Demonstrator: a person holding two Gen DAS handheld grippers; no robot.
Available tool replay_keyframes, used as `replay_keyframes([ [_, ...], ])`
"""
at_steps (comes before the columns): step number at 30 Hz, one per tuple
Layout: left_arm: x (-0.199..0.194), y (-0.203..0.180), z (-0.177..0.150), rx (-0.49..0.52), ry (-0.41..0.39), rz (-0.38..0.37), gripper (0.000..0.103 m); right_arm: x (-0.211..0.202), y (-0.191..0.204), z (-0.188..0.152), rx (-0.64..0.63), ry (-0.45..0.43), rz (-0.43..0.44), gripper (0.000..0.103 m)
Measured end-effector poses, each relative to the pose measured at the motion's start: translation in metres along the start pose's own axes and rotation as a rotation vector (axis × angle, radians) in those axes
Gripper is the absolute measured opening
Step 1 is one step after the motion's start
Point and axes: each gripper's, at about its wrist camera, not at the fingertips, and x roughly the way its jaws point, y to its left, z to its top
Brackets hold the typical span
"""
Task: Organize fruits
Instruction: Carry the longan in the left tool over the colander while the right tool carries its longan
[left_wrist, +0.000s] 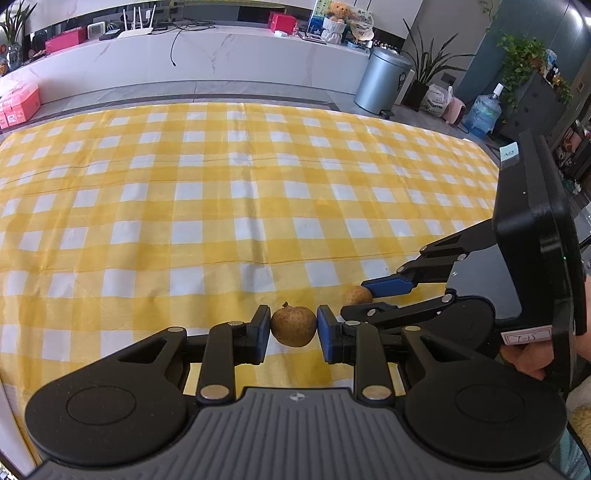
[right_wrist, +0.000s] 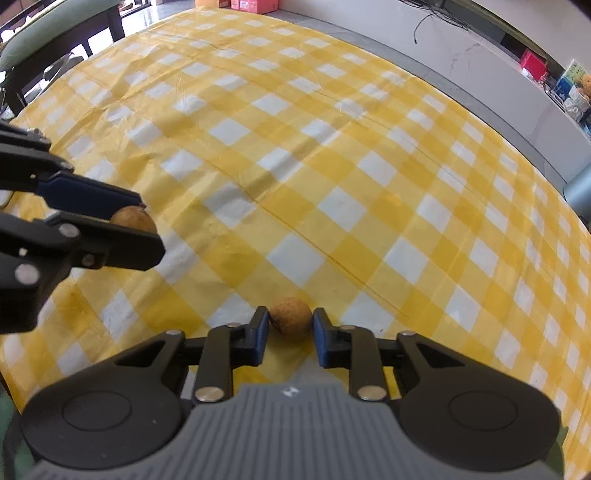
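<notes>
Two round, brown, speckled fruits are sitting on the yellow-checked surface (left_wrist: 229, 192) — the left hand-held gripper (left_wrist: 293, 328) pinching one fruit (left_wrist: 293, 326), the right hand-held gripper (right_wrist: 290, 325) barely closing around the other fruit (right_wrist: 290, 320); handwritten labels unreadable.

left tongs (left_wrist: 293, 326) closed, right tongs (right_wrist: 290, 325) nearly closed

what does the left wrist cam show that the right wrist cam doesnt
Only the left wrist view shows the grey pedal bin, the water jug and the stem nub on the left fruit. Only the right wrist view shows the green chair past the table's far corner. Both show the checked tablecloth, the left gripper shut on the left fruit, and the right gripper around the right fruit.
</notes>
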Motion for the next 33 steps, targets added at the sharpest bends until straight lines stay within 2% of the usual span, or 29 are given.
replay_keyframes([
  [7, -0.015, -0.003, -0.004, -0.012, -0.026, 0.014, 0.030, -0.021, 0.004, -0.007, 0.020, -0.053, -0.008, 0.022],
  [13, -0.033, -0.017, -0.006, -0.004, -0.059, 0.014, 0.030, -0.066, 0.011, -0.026, 0.088, -0.154, 0.008, 0.022],
  [23, -0.062, -0.056, -0.012, 0.044, -0.101, -0.014, 0.030, -0.138, 0.022, -0.078, 0.193, -0.297, 0.011, 0.022],
  [33, -0.075, -0.110, -0.022, 0.144, -0.114, -0.063, 0.030, -0.182, 0.016, -0.133, 0.245, -0.368, -0.050, 0.022],
])
